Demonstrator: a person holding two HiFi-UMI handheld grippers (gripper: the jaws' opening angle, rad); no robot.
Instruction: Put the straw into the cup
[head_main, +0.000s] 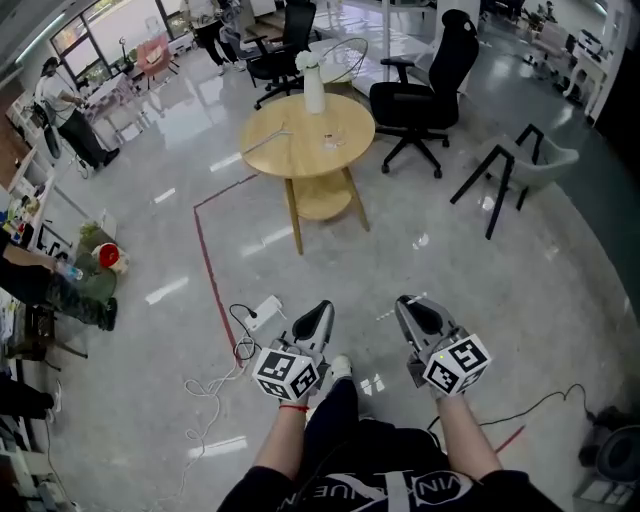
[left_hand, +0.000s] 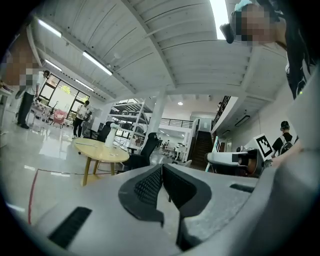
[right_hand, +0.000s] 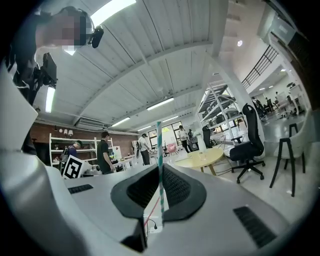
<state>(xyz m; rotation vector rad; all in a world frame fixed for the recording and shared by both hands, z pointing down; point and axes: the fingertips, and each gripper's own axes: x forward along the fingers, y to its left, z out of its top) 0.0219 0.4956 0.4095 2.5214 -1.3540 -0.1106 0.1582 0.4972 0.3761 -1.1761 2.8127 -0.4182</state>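
Striped straw (right_hand: 158, 150) is clamped upright in the jaws of the right gripper (right_hand: 160, 170), ready for the cup (head_main: 331, 139) on the far table (head_main: 290, 150), while the jaws of the left gripper (left_hand: 162, 168) are closed on nothing.

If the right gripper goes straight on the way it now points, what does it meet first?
Nothing close: only open floor lies ahead. Further on, probably the round wooden table, though it sits slightly right of the straw in the right gripper, so it may pass the edge.

Teal-and-white striped straw (right_hand: 159, 160) stands upright — pinched between the jaws
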